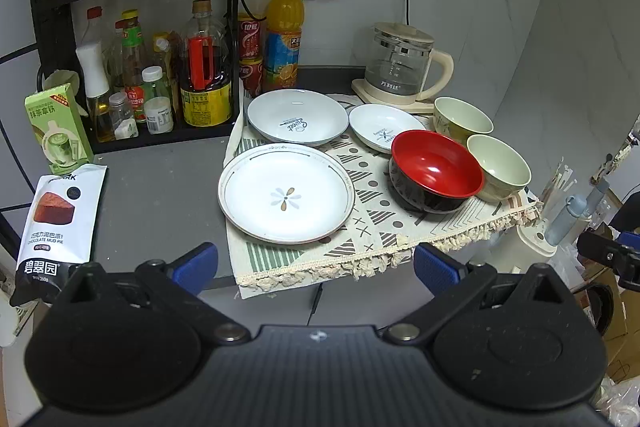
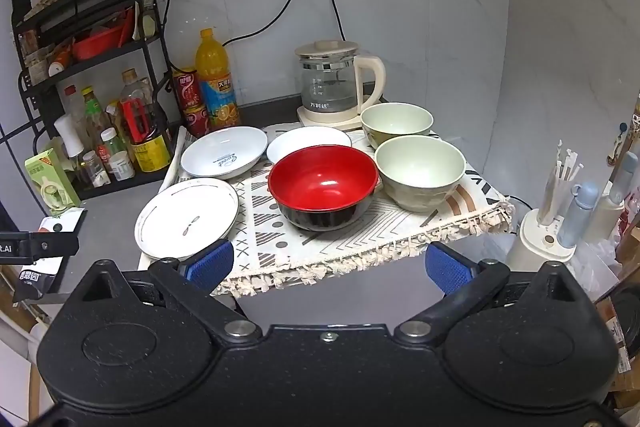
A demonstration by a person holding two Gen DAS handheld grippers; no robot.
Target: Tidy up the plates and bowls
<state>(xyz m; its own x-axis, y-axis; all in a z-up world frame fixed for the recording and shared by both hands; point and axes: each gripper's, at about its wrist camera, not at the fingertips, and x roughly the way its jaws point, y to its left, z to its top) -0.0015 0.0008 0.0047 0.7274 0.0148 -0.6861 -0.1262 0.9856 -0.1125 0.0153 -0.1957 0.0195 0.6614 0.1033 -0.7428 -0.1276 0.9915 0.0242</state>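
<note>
A patterned cloth [image 1: 372, 223] [image 2: 360, 227] on the grey counter carries the dishes. Nearest is a white flower plate [image 1: 286, 197] [image 2: 186, 217]; behind it stand a deep white plate [image 1: 298, 117] [image 2: 224, 151] and a smaller white plate [image 1: 382, 127] [image 2: 304, 141]. A red bowl with a black outside [image 1: 436, 169] [image 2: 324, 183] stands beside two pale green bowls [image 1: 498, 167] [image 1: 462, 117] [image 2: 420, 171] [image 2: 396, 121]. My left gripper [image 1: 316, 265] hangs open before the cloth's near edge, holding nothing. My right gripper [image 2: 330, 267] is open too, short of the red bowl.
A glass kettle [image 1: 402, 65] [image 2: 334, 83] stands at the back wall with two cords plugged in. A black rack of bottles [image 1: 160, 79] [image 2: 108, 135], a juice bottle [image 1: 284, 35] [image 2: 216, 79] and snack packets [image 1: 60, 211] fill the left. A straw holder [image 2: 548, 223] stands off the counter's right edge.
</note>
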